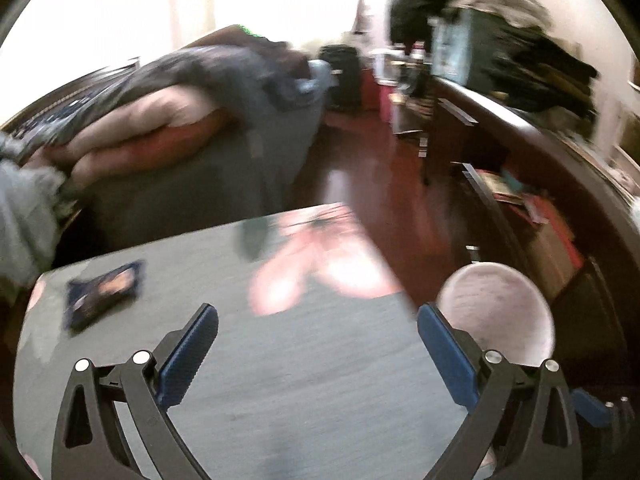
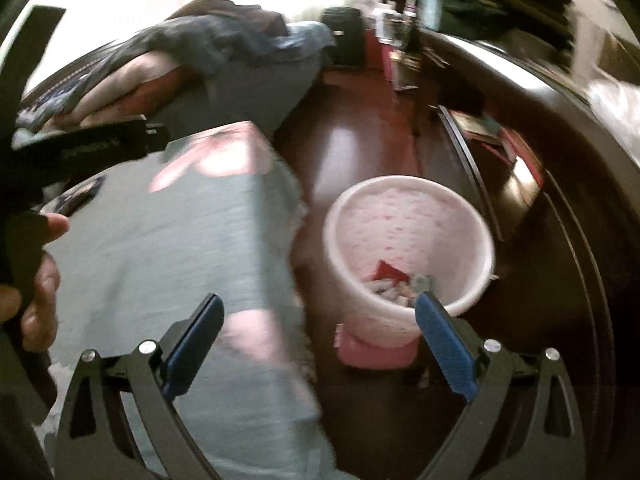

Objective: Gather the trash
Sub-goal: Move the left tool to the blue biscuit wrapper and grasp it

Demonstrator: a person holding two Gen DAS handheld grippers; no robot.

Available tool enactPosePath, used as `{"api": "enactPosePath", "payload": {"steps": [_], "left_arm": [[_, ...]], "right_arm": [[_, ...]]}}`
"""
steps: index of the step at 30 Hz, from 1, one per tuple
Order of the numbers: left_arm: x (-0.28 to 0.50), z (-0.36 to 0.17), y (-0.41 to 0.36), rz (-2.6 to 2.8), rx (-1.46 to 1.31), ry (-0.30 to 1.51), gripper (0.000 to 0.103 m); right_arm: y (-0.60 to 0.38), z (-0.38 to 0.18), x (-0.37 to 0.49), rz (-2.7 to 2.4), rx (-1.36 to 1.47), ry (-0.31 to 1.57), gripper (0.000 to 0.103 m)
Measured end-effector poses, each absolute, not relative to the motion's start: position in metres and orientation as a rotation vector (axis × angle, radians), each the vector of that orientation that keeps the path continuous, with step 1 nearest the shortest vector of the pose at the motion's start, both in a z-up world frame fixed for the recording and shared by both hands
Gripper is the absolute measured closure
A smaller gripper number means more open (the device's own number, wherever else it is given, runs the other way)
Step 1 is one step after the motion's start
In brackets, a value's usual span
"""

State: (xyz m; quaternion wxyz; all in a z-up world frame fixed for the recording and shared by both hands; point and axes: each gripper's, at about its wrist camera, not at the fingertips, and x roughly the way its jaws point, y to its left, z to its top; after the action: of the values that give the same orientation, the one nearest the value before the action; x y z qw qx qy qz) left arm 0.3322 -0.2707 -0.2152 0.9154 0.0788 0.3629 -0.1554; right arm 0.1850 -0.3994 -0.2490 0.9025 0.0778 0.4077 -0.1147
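Note:
A dark blue snack wrapper (image 1: 105, 295) lies on the grey tablecloth (image 1: 280, 380) at the far left; it also shows in the right wrist view (image 2: 78, 199). A pale pink trash bin (image 2: 408, 248) stands on the floor right of the table, with red and white scraps inside; its rim shows in the left wrist view (image 1: 496, 312). My left gripper (image 1: 318, 316) is open and empty above the table. My right gripper (image 2: 320, 306) is open and empty, over the table's right edge beside the bin. Both views are blurred.
A sofa (image 1: 192, 160) heaped with clothes and cushions stands behind the table. A dark wooden cabinet (image 1: 540, 200) with books runs along the right. Red-brown floor (image 1: 372, 184) lies between them. The left hand and its gripper (image 2: 80, 148) show at the right view's left edge.

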Motion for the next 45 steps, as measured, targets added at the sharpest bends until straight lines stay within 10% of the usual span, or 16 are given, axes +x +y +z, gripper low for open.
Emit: {"api": "enactPosePath", "payload": {"steps": [29, 38, 45], "left_arm": [[0.491, -0.274, -0.035, -0.040, -0.092, 0.949, 0.005], [0.485, -0.275, -0.040, -0.124, -0.158, 0.935, 0.096], [0.454, -0.246, -0.054, -0.218, -0.176, 0.853, 0.101]], "right_arm": [[-0.242, -0.230, 0.227, 0.093, -0.087, 0.818, 0.005], [-0.236, -0.226, 0.221, 0.105, -0.114, 0.805, 0.005], [-0.243, -0.224, 0.213, 0.110, -0.099, 0.799, 0.005]]}}
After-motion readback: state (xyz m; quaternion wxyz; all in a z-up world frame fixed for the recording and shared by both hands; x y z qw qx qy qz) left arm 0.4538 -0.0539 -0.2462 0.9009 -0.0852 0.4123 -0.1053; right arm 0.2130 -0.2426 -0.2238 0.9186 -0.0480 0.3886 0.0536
